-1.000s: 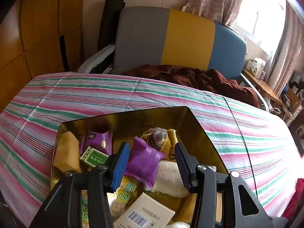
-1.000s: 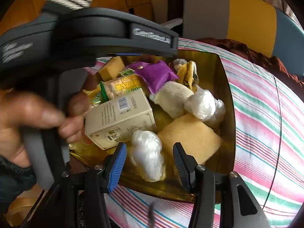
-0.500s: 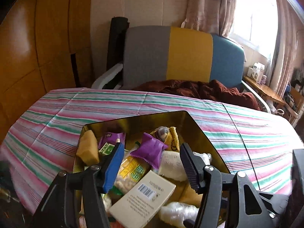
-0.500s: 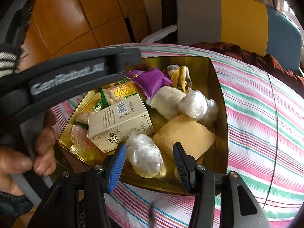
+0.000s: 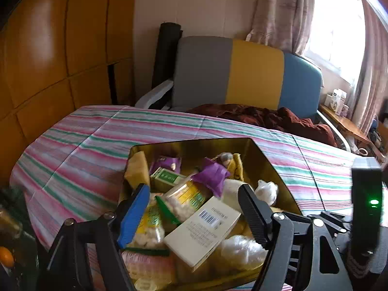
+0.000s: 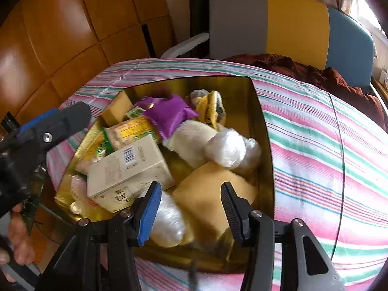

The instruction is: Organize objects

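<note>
Opening my left tool (image 5: 191, 208) empty above the gold tray (image 6: 263, 131) on the bed, I keep the right tool (image 6: 190, 207) part-open and empty over the soft, crinkly plastic-wrapped bundle (image 6: 167, 220), best pinched mid-body.

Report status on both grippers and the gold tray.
Left gripper opening, holding nothing. Right gripper open over gold tray, empty. Tray crowded: white box, purple pouch. Nothing blocking.
</note>
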